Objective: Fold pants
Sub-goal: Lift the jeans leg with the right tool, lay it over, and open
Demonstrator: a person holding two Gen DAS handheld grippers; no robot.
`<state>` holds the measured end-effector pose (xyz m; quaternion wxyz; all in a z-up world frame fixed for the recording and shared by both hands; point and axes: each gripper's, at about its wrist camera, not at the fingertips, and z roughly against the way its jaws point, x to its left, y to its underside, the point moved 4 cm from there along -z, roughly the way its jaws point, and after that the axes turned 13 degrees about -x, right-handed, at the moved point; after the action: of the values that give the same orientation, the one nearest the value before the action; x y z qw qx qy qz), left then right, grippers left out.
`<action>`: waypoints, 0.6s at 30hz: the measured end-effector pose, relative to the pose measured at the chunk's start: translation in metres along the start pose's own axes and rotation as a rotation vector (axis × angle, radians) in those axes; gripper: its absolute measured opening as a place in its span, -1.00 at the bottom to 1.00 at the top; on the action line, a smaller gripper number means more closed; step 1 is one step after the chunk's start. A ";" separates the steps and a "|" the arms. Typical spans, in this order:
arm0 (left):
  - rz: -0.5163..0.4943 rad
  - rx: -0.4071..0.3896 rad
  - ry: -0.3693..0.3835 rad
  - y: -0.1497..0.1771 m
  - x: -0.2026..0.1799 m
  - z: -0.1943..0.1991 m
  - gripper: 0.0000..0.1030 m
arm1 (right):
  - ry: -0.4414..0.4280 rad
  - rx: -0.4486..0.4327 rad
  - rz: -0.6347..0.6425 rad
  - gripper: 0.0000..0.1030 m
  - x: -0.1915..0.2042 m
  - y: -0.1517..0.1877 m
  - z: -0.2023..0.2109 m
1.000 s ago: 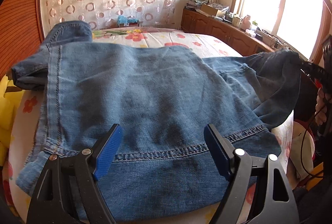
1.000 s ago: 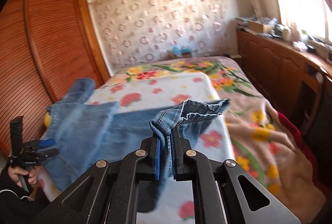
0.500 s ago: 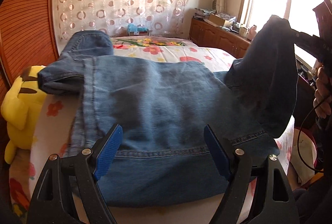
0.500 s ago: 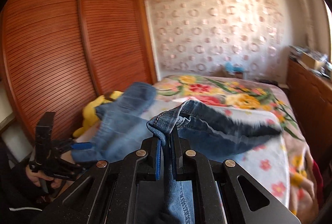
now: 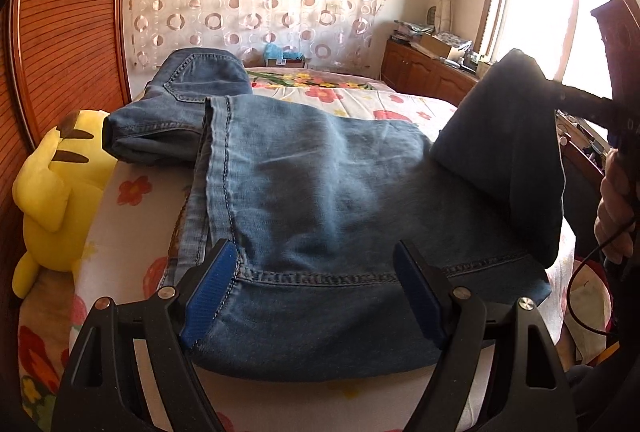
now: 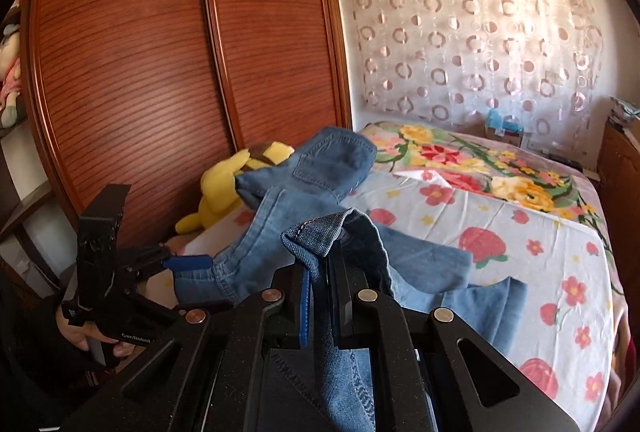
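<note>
Blue denim pants [image 5: 320,199] lie spread across the near end of the bed, hem edge toward me. My left gripper [image 5: 316,284] is open, its blue pads either side of the hem seam, just above the cloth. My right gripper [image 6: 320,272] is shut on a bunched corner of the pants [image 6: 320,236] and holds it lifted above the bed; the raised flap [image 5: 512,151] shows in the left wrist view at right. The waist part with a back pocket [image 6: 332,163] lies at the far left of the bed.
A yellow plush toy [image 5: 56,183] lies at the bed's left edge against the wooden wardrobe [image 6: 160,71]. The floral bedsheet [image 6: 520,232] stretches to the right. A wooden cabinet with clutter [image 5: 432,75] stands under the window.
My right gripper has lifted its pant corner higher and swung it leftward over the bed. The left gripper has drawn back slightly and stays open over the hem.
</note>
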<state>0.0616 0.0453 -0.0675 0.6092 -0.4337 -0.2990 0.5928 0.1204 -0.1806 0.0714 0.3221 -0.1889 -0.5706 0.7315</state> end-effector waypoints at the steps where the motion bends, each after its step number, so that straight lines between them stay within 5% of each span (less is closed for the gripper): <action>1: 0.001 0.003 -0.001 0.001 0.000 -0.001 0.58 | 0.000 0.013 0.014 -0.80 0.003 0.000 -0.001; 10: 0.007 0.005 0.004 0.002 -0.002 -0.001 0.58 | 0.042 0.057 0.034 -0.27 0.013 -0.005 0.016; 18: -0.005 0.017 0.029 0.005 -0.013 -0.006 0.58 | 0.192 0.102 0.006 -0.08 -0.020 0.017 0.024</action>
<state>0.0627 0.0307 -0.0728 0.6185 -0.4362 -0.2865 0.5875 0.1145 -0.2141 0.0598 0.3822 -0.2433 -0.4987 0.7390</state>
